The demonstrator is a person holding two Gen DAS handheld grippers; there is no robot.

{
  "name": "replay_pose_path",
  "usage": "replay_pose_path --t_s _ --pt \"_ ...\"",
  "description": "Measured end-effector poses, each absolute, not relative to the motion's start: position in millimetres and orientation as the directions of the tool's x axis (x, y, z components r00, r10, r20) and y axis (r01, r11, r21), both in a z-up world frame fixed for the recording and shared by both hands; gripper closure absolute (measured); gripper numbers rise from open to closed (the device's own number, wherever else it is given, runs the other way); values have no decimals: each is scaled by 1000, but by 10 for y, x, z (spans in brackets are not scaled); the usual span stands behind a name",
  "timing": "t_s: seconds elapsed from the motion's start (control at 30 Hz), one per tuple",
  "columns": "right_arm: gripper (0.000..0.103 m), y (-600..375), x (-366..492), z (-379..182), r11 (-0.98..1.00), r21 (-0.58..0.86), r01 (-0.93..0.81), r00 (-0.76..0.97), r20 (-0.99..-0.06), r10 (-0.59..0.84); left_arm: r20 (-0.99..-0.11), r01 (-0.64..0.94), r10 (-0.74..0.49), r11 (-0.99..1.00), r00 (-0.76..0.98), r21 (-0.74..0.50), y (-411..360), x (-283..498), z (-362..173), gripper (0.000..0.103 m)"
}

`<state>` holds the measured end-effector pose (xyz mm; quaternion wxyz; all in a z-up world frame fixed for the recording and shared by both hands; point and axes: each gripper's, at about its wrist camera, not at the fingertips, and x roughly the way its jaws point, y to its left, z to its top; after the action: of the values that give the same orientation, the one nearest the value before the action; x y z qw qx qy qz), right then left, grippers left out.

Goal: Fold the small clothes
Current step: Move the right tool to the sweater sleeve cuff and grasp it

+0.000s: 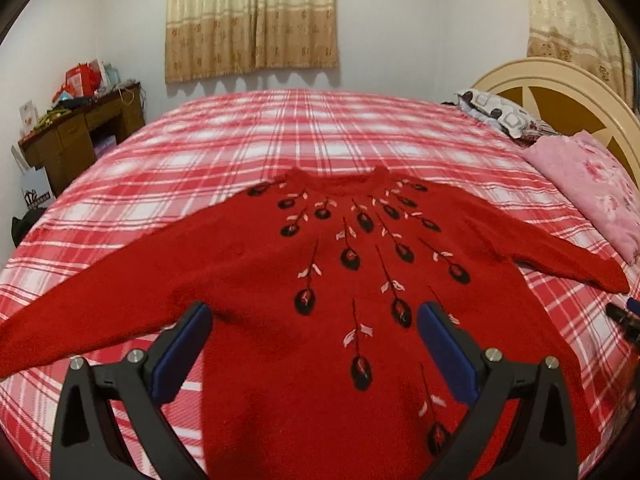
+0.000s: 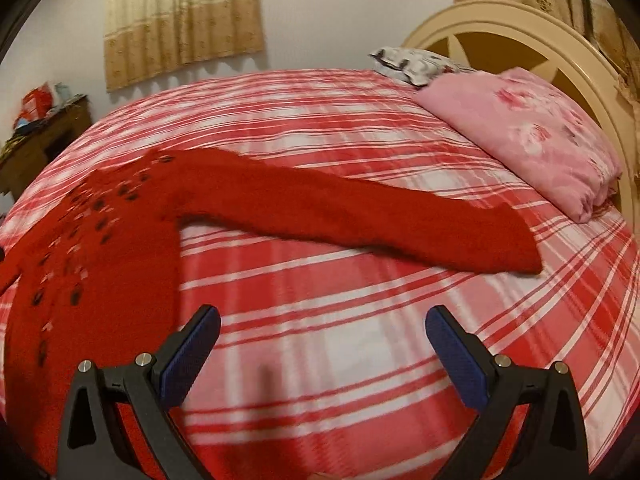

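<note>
A red knitted sweater (image 1: pixel 320 280) with dark embroidered flowers lies flat, front up, on the red and white plaid bed (image 1: pixel 240 136), both sleeves spread out. My left gripper (image 1: pixel 314 316) is open and empty, held above the sweater's lower body. In the right wrist view the sweater's body (image 2: pixel 100 240) is at the left and its right sleeve (image 2: pixel 360 216) stretches to the right. My right gripper (image 2: pixel 322 320) is open and empty above bare bedsheet, below that sleeve. The right gripper's tip shows at the left wrist view's right edge (image 1: pixel 624 316).
A pink floral folded quilt (image 2: pixel 528 132) and a patterned pillow (image 1: pixel 500 114) lie by the cream headboard (image 2: pixel 520 32) at the right. A cluttered brown desk (image 1: pixel 80 132) stands left of the bed. Curtains (image 1: pixel 252 16) hang on the far wall.
</note>
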<state>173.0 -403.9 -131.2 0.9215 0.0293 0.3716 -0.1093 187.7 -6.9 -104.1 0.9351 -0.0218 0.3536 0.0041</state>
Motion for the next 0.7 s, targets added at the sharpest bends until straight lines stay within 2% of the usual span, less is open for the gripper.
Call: replay_pose_path --t_s 0.43,0.7 --pt "3 -5238 1984 -1264 905 33 425 652 -705 -280 -707 -13 3 1000 707 -8 -91 2275 -1155 0" --pt "26 -5870 2034 -1342 835 154 529 609 -753 -248 -720 -1 -16 1000 694 -24 -60 2332 -1166 0"
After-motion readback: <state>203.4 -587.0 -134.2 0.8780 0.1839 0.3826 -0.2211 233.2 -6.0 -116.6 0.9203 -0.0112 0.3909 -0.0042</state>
